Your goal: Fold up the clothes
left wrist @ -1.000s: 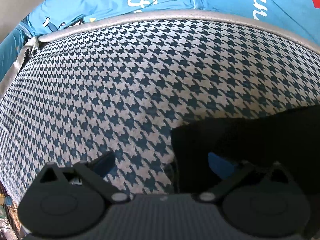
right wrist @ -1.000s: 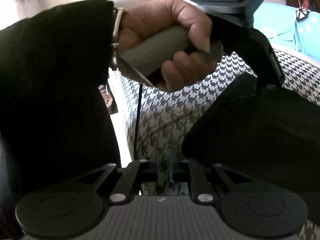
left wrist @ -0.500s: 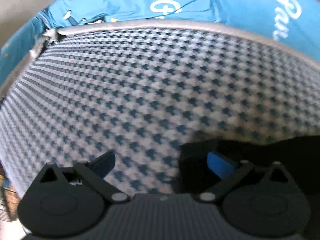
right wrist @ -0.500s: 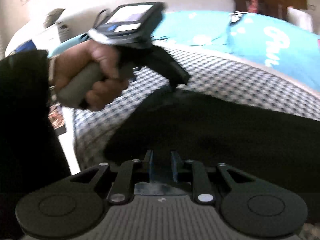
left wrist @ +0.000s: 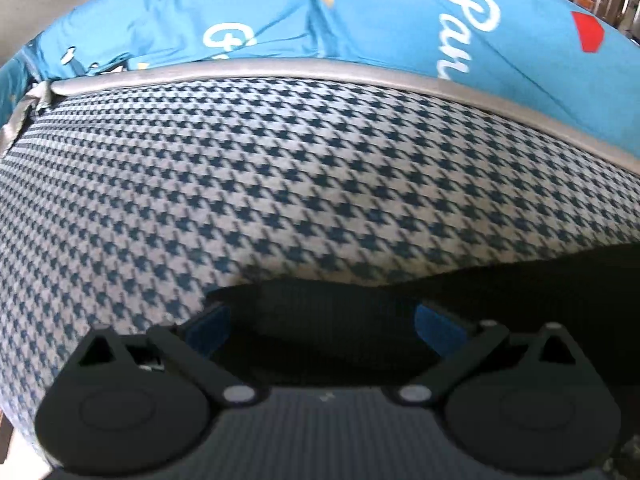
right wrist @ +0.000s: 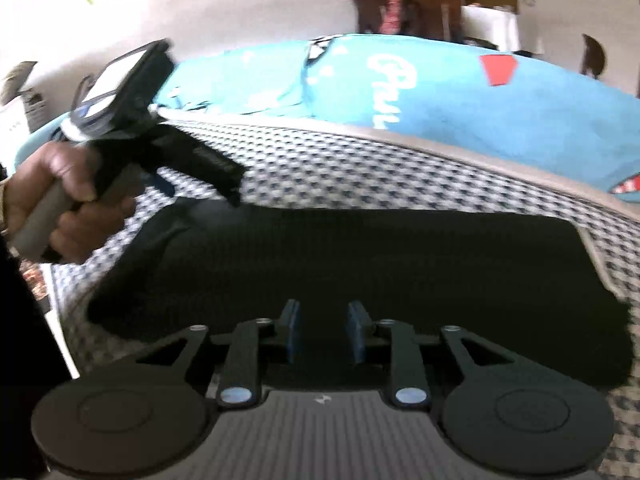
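You are holding both grippers spread over the black garment (right wrist: pixel 360 264) lying on the houndstooth cushion (left wrist: pixel 280 168): the left gripper (left wrist: pixel 322 320) wide, the right gripper (right wrist: pixel 323 332) narrowly apart.

right hand-held gripper (right wrist: pixel 323 330) now parted a little, black garment (right wrist: pixel 360 264) now between left hand-held gripper (left wrist: pixel 322 322) fingers

The houndstooth cover (left wrist: pixel 280 168) lay bare and flat ahead of the black garment (right wrist: pixel 360 264), open as far as its grey piped edge (left wrist: pixel 280 68). Beyond that edge the blue bedding (left wrist: pixel 400 20) rose as a barrier. The left hand (right wrist: pixel 60 200) crowded the garment's left end.
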